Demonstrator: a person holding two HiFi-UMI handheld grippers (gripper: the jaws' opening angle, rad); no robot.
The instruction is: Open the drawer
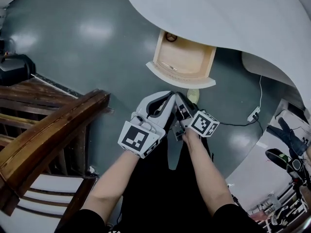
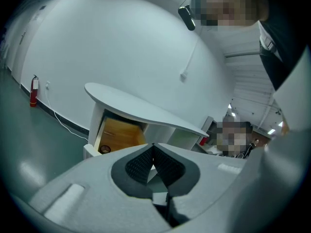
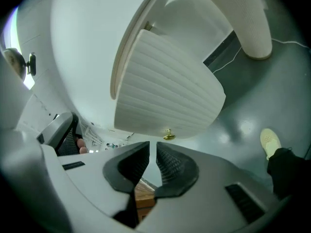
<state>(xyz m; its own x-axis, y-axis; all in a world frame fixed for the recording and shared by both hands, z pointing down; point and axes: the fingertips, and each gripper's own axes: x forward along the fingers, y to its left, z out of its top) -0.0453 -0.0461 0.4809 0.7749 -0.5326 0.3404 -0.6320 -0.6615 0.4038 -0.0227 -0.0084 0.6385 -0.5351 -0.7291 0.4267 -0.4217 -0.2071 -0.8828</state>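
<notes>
The drawer (image 1: 182, 59) stands pulled out from under the white curved table (image 1: 233, 13), its wooden inside bare except for a small dark ring (image 1: 171, 36) at the back. Its white front (image 1: 180, 80) faces me. Both grippers hover side by side short of that front, touching nothing. The left gripper (image 1: 164, 101) has its pads together, and its view looks over them at the drawer (image 2: 119, 135). The right gripper (image 3: 155, 152) keeps a narrow gap with nothing in it. Just beyond it are the ribbed drawer front (image 3: 165, 96) and the brass knob (image 3: 168, 135).
A dark wooden railing (image 1: 53, 130) runs along the left. A power strip with its cable (image 1: 253, 114) lies on the grey floor at the right, near shoes (image 1: 286, 135). My own shoe (image 1: 193, 96) shows under the grippers. A fire extinguisher (image 2: 33, 90) stands by the far wall.
</notes>
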